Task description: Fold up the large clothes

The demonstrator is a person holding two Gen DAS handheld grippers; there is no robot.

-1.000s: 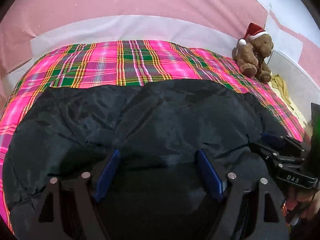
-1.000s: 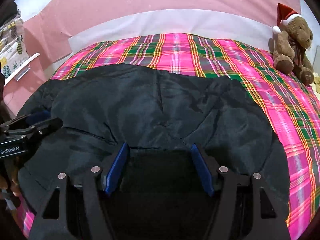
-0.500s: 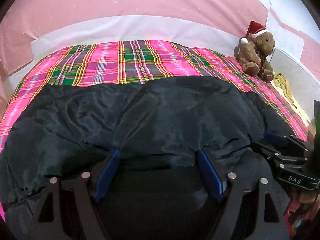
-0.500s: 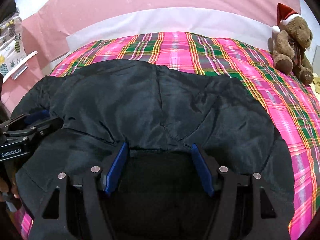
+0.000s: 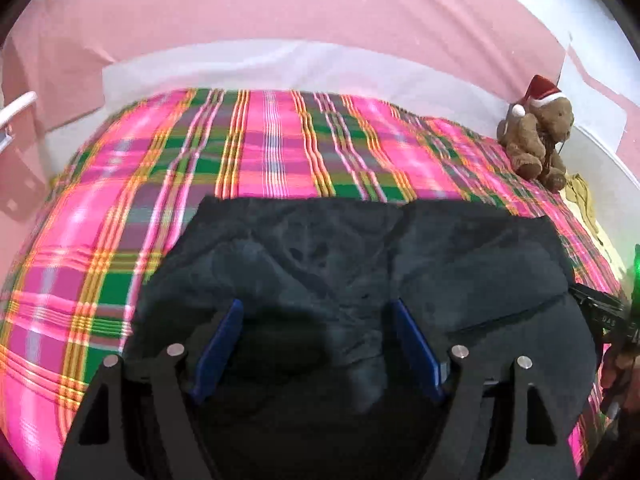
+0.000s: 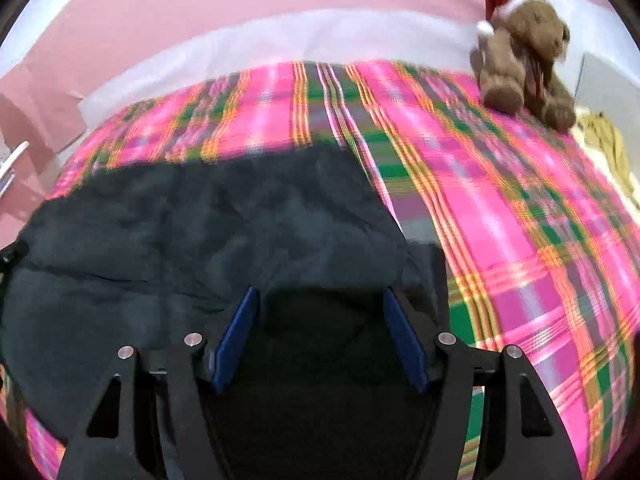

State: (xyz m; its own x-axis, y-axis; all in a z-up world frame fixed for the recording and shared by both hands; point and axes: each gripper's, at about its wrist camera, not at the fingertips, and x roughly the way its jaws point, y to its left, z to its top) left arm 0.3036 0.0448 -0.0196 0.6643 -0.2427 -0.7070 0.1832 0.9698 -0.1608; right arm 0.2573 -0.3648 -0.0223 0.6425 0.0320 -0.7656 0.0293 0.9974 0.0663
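Observation:
A large dark navy garment [image 5: 360, 264] lies on the pink plaid bedspread [image 5: 260, 152]; it also shows in the right wrist view [image 6: 192, 232]. My left gripper [image 5: 318, 312] has its blue-padded fingers spread wide, with dark fabric bunched between them. My right gripper [image 6: 322, 300] is likewise spread wide with dark fabric between its fingers, at the garment's right edge. Whether either pair of pads presses the cloth is not clear. The right gripper's black body [image 5: 604, 312] shows at the right edge of the left wrist view.
A brown teddy bear in a Santa hat [image 5: 536, 136] sits at the far right corner of the bed, also in the right wrist view [image 6: 520, 48]. A pink and white wall [image 5: 300, 20] stands behind. Yellow cloth [image 6: 608, 140] lies beside the bed at right.
Both grippers have moved forward and to the right with the garment. Its far edge now lies further from me, and plaid bedspread is uncovered at the left.

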